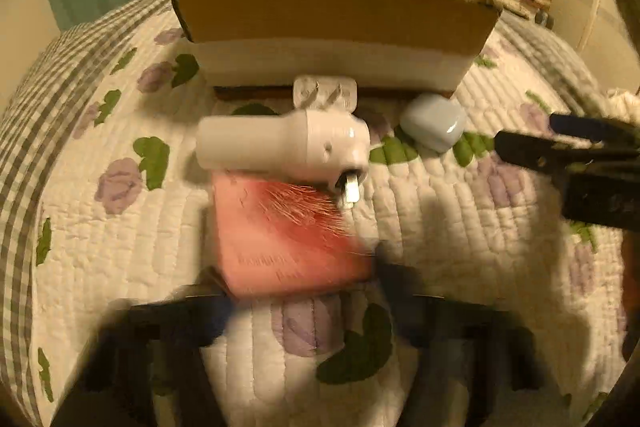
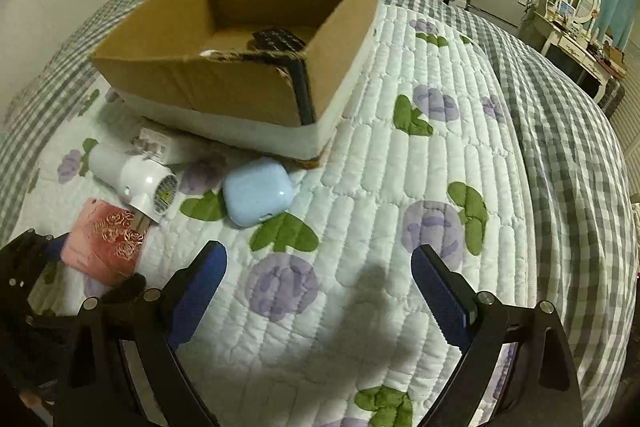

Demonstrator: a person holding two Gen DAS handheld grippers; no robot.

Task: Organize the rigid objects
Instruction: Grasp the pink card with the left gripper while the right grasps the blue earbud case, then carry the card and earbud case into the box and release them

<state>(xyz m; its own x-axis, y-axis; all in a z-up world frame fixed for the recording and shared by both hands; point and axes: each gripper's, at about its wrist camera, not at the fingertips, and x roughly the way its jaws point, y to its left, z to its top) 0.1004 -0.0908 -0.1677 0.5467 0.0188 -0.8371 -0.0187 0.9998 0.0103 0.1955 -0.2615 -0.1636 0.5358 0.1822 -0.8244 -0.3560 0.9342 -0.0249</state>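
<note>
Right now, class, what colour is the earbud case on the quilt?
Pale blue earbud case; the right wrist view shows it best.
</note>
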